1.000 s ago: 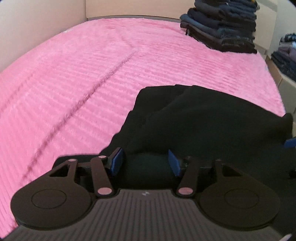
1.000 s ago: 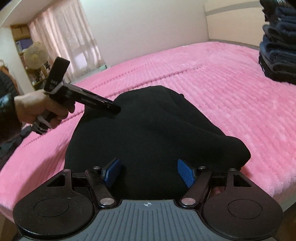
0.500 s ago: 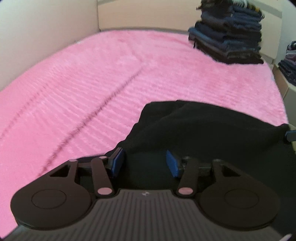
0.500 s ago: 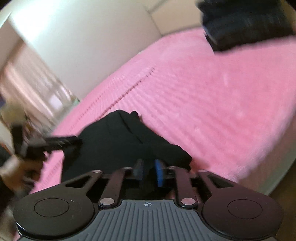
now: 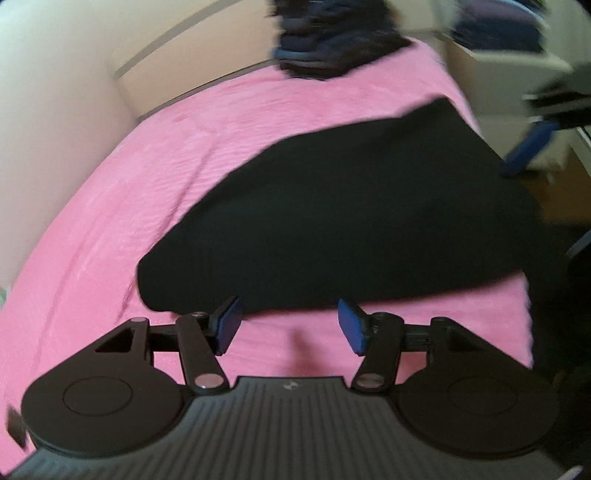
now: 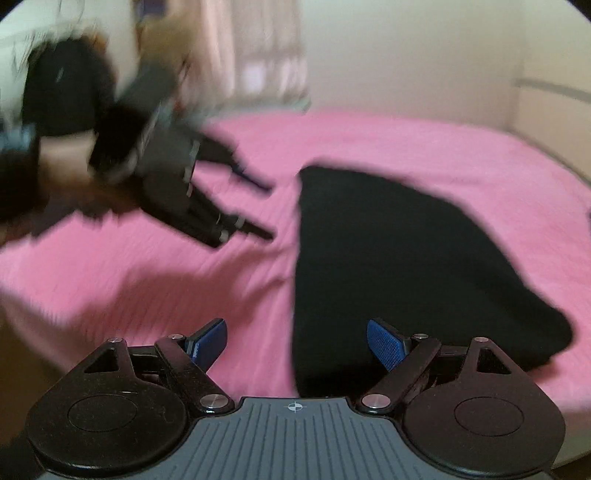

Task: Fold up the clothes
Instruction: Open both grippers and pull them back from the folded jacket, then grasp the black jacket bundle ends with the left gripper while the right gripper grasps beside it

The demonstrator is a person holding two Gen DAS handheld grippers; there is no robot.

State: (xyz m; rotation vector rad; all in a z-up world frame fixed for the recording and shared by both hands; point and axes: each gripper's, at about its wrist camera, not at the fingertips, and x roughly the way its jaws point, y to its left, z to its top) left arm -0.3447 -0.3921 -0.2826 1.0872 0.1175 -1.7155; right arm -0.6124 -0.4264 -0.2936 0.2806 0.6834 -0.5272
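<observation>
A black garment [image 5: 351, 221] lies folded in a compact shape on the pink bedspread [image 5: 147, 184]; it also shows in the right wrist view [image 6: 388, 258]. My left gripper [image 5: 288, 325] is open and empty, just short of the garment's near edge. My right gripper [image 6: 295, 343] is open and empty, above the garment's near corner. The left gripper [image 6: 258, 206] also shows, blurred, in the right wrist view, to the left of the garment. A blurred blue pad of the right gripper [image 5: 528, 147] shows past the garment's far right edge.
A blurred stack of dark folded clothes [image 5: 325, 40] stands at the far end of the bed. Shelving with more clothes [image 5: 498, 33] is at the right. A pale wall and headboard [image 5: 74, 74] border the bed. Curtains [image 6: 258, 55] hang behind the bed.
The right gripper, shut on the garment half a second ago, has opened and let go. Both grippers have pulled back from the garment. The views have swung round and are blurred.
</observation>
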